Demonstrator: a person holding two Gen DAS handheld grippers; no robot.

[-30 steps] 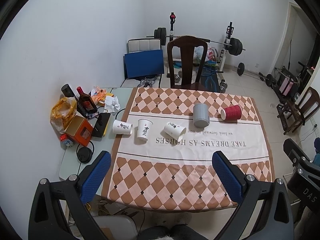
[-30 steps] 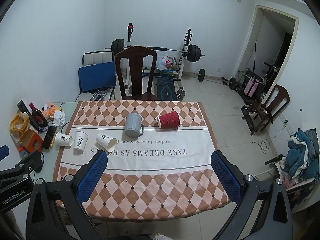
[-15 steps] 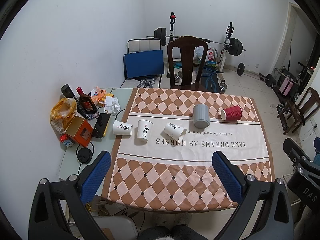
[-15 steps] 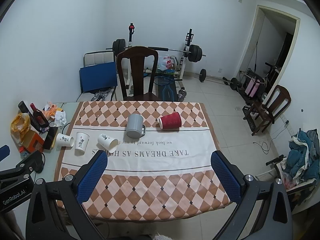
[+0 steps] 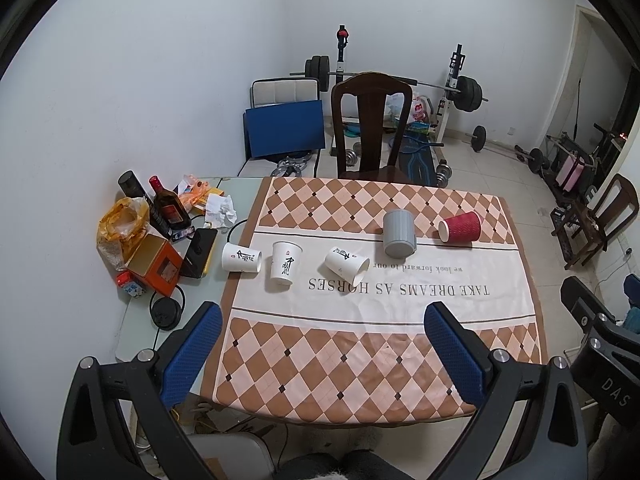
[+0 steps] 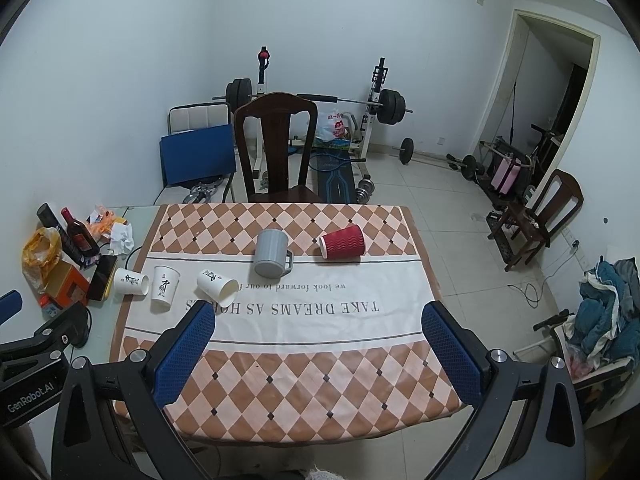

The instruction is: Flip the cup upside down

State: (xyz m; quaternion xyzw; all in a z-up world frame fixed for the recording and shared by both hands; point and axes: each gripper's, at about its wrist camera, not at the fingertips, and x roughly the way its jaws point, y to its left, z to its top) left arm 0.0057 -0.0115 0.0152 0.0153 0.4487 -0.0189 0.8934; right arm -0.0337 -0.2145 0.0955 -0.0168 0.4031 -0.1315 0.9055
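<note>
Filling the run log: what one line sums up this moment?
left tool open, above table | right tool open, above table | red cup on side | grey mug untouched | nothing held

The near edge of the bench [image 5: 340,420] is partly covered by the blue pads and black frames in both views. The print on the three white paper cups [image 5: 285,266] is too small to read. The bottle [image 5: 168,210] label cannot be made out. The grey mug [image 5: 398,234] hides its handle in the left view, and whether its mouth faces down cannot be told. The other tool [image 6: 36,360] is cut off at the left edge of the right view.
</note>
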